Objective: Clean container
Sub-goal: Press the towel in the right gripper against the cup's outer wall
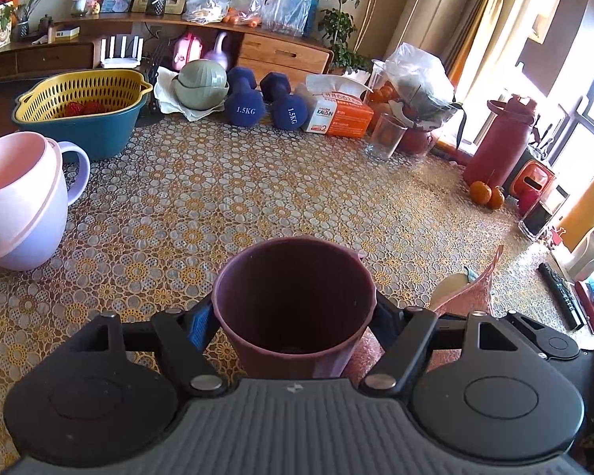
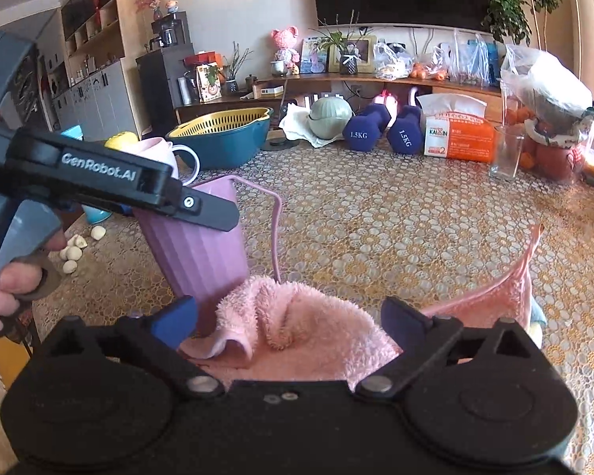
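A purple ribbed cup (image 1: 293, 308) stands upright with its mouth towards the left wrist camera, and my left gripper (image 1: 293, 318) is shut on its sides. The right wrist view shows the same cup (image 2: 202, 253) from the side, with a black finger of the left gripper (image 2: 206, 213) across its upper wall and a person's hand (image 2: 8, 289) on the trigger. A pink fluffy towel (image 2: 297, 316) lies bunched on the table just right of the cup. My right gripper (image 2: 291, 322) is open around the towel, its blue pads (image 2: 178, 320) not pressing it. One towel corner (image 1: 471, 293) sticks up.
On the patterned tablecloth (image 1: 257, 198) are stacked pink and lilac cups (image 1: 19, 198), a yellow colander in a teal basin (image 1: 83, 107), two blue dumbbells (image 1: 245, 99), a tissue box (image 1: 336, 114), a glass (image 1: 386, 136), a maroon bottle (image 1: 499, 142), oranges (image 1: 487, 194) and a remote (image 1: 562, 297).
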The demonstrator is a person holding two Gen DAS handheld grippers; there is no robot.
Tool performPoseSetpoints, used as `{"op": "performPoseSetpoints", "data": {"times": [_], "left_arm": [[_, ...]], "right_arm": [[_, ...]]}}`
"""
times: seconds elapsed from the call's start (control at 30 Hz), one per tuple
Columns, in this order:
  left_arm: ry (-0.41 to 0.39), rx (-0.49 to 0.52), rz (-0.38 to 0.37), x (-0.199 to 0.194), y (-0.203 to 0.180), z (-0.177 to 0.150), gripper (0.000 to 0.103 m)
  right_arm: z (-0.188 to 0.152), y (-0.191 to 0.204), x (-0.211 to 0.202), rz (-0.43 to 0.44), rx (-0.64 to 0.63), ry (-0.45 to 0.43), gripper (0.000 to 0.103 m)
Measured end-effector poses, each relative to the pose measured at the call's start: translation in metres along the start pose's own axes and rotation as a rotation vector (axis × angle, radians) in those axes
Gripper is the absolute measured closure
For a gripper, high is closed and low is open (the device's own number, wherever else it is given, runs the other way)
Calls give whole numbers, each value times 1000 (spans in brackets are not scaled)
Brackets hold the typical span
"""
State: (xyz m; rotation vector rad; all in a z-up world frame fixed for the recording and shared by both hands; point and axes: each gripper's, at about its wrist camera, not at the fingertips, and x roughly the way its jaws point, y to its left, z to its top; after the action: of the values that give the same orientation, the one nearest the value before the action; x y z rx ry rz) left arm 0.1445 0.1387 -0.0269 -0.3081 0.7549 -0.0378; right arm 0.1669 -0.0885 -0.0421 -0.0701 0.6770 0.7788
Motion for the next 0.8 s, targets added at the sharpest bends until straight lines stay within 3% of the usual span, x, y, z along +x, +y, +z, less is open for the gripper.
{"op": "performPoseSetpoints", "data": {"times": [0.13,0.33,0.43,0.6,0.67,0.77,0.8], "left_arm": [[1,5,5,0,-2,0,27],[-1,7,6,0,-3,-1,27],[0,6,7,-1,-3,0,27],[0,5,6,0,-3,0,27],[0,6,6,0,-3,0,27],[1,2,5,0,-2,0,27],[2,0,5,0,-2,0,27]], "right_arm": [[-4,-6,15,-6,88,55,1],[-31,18,27,-138,-88,108,1],[-30,18,25,-160,-42,96,5],[-25,18,20,-199,-21,69,37],[-26,19,16,-198,-25,54,57],[-25,20,8,-183,-28,35,75],[-25,19,5,-173,-14,25,77]]}}
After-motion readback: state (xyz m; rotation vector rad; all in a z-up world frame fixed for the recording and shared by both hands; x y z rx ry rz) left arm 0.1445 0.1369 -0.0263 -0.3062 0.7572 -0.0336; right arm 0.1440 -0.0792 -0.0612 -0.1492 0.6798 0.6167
